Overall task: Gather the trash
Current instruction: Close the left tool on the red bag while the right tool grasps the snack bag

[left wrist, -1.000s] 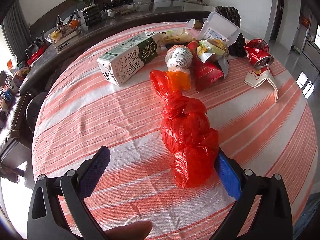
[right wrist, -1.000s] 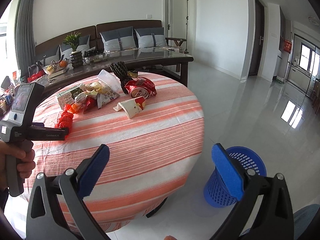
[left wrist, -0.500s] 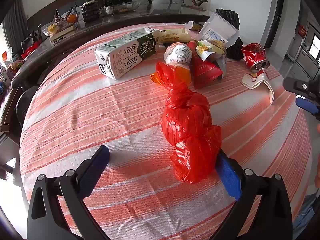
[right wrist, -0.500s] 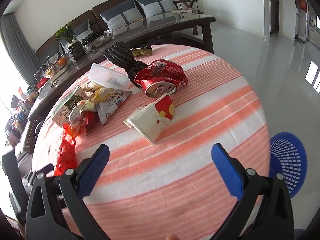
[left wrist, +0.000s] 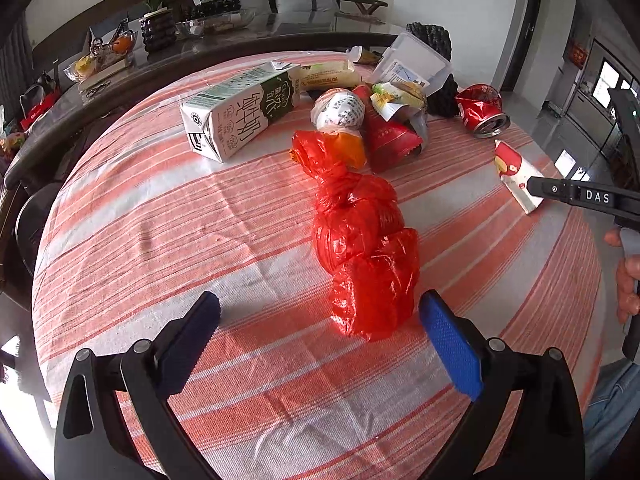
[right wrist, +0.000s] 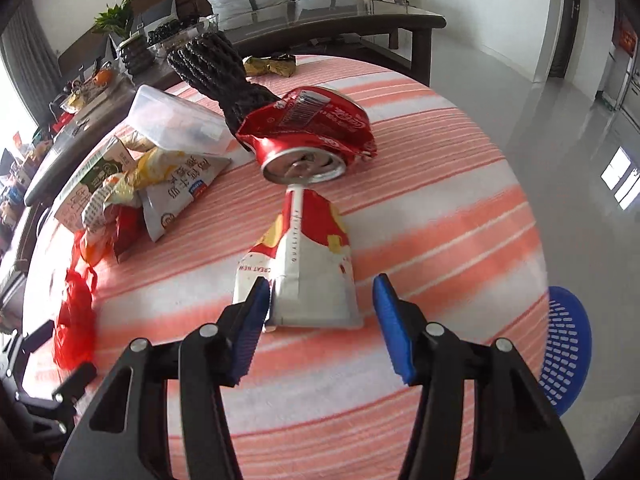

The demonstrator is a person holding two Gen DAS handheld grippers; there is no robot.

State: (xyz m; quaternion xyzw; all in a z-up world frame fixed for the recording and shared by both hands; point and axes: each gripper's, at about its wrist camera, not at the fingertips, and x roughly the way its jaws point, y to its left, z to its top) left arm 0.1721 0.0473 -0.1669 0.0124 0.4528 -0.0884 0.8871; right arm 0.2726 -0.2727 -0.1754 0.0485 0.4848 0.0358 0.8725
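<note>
A knotted red plastic bag [left wrist: 362, 248] lies on the striped round table [left wrist: 160, 220]; it also shows in the right wrist view [right wrist: 74, 320]. My left gripper [left wrist: 320, 340] is open, its right finger beside the bag's near end. My right gripper [right wrist: 320, 312] is open around the near end of a flattened white and red paper carton [right wrist: 308, 272], not closed on it. The carton also shows in the left wrist view [left wrist: 516, 176]. Behind it lies a crushed red can [right wrist: 308, 136].
A milk carton [left wrist: 240, 114], snack wrappers [right wrist: 176, 196], a clear plastic box [right wrist: 180, 124] and a black netted object [right wrist: 216, 68] lie at the table's far side. A blue basket [right wrist: 564, 356] stands on the floor at the right. A dark long table [right wrist: 340, 16] is behind.
My right gripper has moved in over the table to the paper carton and its fingers have narrowed around it. My left gripper has shifted slightly beside the red bag.
</note>
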